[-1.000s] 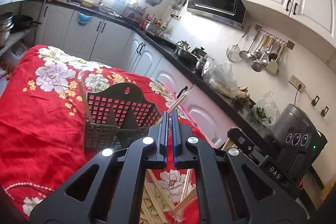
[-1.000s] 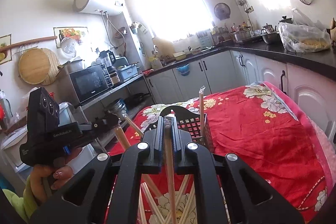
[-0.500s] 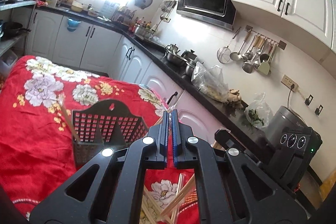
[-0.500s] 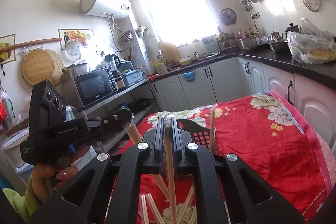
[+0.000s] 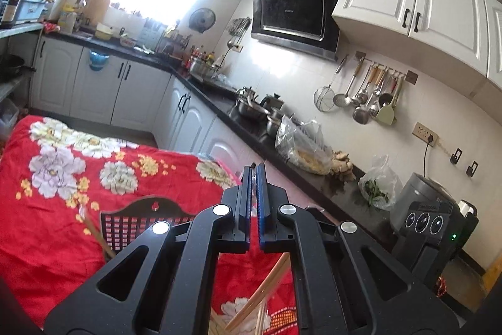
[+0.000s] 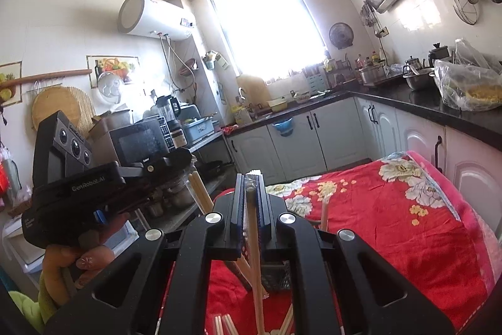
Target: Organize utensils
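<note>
The task looks barely begun. The right claw [image 6: 250, 178] is clenched on a wrapped chopstick [image 6: 253, 244]; the left claw [image 5: 253, 170] is closed, seemingly pinching chopsticks [image 6: 200, 193]. Below and ahead, the basket [image 5: 150, 217] holds one chopstick [image 5: 94, 233], while loose chopsticks [image 6: 224, 324] lie beneath both claws.

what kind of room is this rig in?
A lived-in home kitchen: range hood on the wall, ladles and strainers on a rail, pots on a black counter over white cabinets.
</note>
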Available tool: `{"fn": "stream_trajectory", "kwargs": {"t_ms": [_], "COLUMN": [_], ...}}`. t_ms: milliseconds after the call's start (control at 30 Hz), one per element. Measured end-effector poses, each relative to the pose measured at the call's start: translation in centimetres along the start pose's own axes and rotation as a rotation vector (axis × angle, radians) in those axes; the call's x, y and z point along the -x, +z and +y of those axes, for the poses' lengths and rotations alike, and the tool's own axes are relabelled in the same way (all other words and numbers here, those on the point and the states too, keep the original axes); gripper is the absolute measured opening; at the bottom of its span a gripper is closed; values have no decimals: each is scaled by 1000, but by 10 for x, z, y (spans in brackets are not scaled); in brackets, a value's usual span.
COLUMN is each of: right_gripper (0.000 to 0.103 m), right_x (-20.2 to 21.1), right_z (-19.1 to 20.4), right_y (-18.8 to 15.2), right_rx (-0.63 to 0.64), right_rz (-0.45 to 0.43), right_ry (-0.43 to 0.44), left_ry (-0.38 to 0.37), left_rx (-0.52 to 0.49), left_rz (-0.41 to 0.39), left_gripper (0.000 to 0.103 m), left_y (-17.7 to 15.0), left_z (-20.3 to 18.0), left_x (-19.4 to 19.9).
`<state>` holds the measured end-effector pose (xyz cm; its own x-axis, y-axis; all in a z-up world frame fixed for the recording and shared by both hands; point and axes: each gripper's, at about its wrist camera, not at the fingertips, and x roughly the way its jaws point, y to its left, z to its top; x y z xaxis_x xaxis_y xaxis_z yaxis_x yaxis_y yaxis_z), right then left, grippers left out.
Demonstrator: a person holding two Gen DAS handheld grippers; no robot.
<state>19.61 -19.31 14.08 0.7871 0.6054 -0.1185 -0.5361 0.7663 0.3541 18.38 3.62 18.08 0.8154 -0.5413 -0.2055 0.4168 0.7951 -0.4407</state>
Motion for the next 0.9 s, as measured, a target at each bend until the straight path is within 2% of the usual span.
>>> {"fn": "stream_trajectory", "kwargs": {"t_ms": [400,700,900], "right_gripper": [7,7,7], "right_x": [-13,-22,-27], "right_z": [4,5,10], "right_y": [30,49,62], "right_rx": [45,49,90], "right_rz": [-60,-110,-156], "right_ry": [-18,-2,-7], "left_ry": [17,55,82], "left_rx": [-32,-17,17], "left_rz": [-72,-118,-108], "left_gripper": [1,1,1], "left_y": [36,44,43], "left_z": [-6,9,24], "left_x": [-4,-11,-22]}}
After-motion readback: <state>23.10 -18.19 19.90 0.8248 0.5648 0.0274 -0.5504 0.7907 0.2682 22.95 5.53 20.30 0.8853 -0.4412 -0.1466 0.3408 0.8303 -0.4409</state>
